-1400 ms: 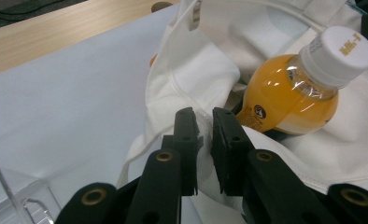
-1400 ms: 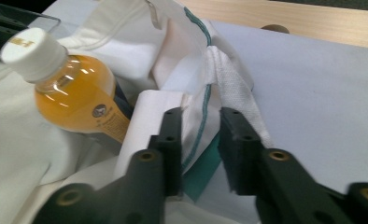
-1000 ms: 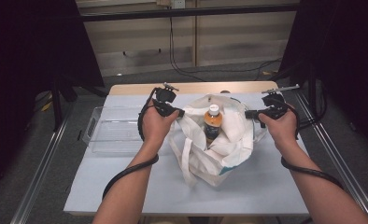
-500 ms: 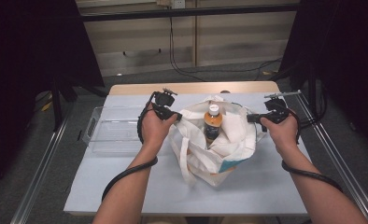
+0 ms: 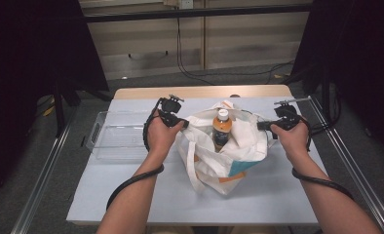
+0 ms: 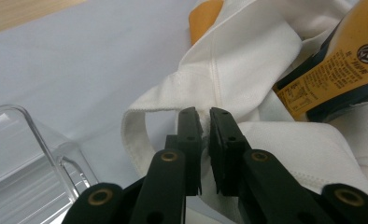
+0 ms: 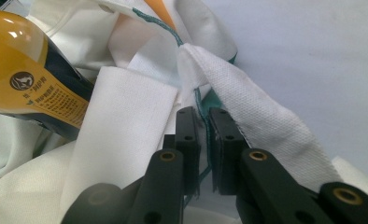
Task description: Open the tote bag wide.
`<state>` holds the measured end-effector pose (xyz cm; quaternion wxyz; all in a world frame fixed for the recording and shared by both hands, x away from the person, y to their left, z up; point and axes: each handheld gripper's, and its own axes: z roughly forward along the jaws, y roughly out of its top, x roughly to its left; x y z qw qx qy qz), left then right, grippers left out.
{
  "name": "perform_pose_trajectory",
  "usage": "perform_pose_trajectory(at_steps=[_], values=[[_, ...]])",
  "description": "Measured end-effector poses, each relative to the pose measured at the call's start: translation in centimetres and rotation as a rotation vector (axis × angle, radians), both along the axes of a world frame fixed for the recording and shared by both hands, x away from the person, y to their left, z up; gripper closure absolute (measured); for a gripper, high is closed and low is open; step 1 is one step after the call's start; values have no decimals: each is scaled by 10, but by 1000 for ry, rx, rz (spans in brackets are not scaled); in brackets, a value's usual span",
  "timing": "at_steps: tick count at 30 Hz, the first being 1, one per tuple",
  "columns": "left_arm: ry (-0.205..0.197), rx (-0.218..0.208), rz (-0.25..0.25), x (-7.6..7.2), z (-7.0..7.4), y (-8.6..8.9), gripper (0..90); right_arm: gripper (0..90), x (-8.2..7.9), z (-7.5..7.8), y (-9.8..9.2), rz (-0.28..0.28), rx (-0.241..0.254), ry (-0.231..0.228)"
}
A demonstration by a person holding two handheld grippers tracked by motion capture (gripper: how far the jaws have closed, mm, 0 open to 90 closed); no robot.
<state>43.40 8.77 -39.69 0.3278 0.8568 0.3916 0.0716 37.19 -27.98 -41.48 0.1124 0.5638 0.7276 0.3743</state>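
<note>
Centre frame on the pale grey surface (image 5: 131,195), the white cloth tote bag (image 5: 234,156) is stretched wide: left gripper (image 5: 179,121) and right gripper (image 5: 262,125) each clenched on its rim, keeping the amber plastic bottle (image 5: 220,130) upright inside.

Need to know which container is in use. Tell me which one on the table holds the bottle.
The white tote bag: the orange bottle stands in its open mouth, both claws pinching its rim. The clear plastic bin beside it lies empty.

White bag (image 5: 229,151), orange-teal print; amber bottle (image 5: 221,130), white cap; black fingers (image 6: 190,140)
</note>
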Motion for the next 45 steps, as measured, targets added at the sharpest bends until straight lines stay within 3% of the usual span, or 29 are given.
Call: perform_pose_trajectory(at_steps=[1, 3, 10, 12, 13, 19, 20, 22, 26, 37, 38, 39, 45], values=[[-2, -18, 18, -1, -1, -1, 833, 835, 0, -1, 0, -1, 2, 3], [8, 13, -13, 0, -1, 1, 833, 834, 0, -2, 0, -2, 5, 3], [-4, 6, 1, -2, -5, 0, 833, 830, -1, -6, 0, -4, -11, 2], [6, -19, 22, -2, -8, 0, 833, 829, 0, -7, 0, -3, -9, 4], [8, -9, 0, -1, -9, 2, 833, 829, 0, -7, 0, -3, -6, 6], [2, 3, 0, -3, -9, 1, 833, 826, 1, -10, 2, -1, -17, 11], [1, -13, 26, -6, -10, -1, 833, 826, 0, -11, 2, 1, -21, 15], [-2, -21, 24, -6, -10, -1, 833, 826, 0, -12, 2, 4, -20, 15], [1, 5, -4, -5, -8, 0, 833, 827, 0, -13, 2, 11, -29, 13], [-2, 15, -2, -6, -13, -2, 832, 824, 1, -21, 2, 10, -26, 32], [3, -2, 7, -7, -14, -3, 832, 824, 1, -22, 2, 9, -27, 33], [5, 15, -5, -7, -14, -1, 833, 824, 0, -23, 2, 8, -26, 34], [4, 20, -3, -8, -16, -3, 831, 820, -1, -27, 3, 5, -28, 35]])
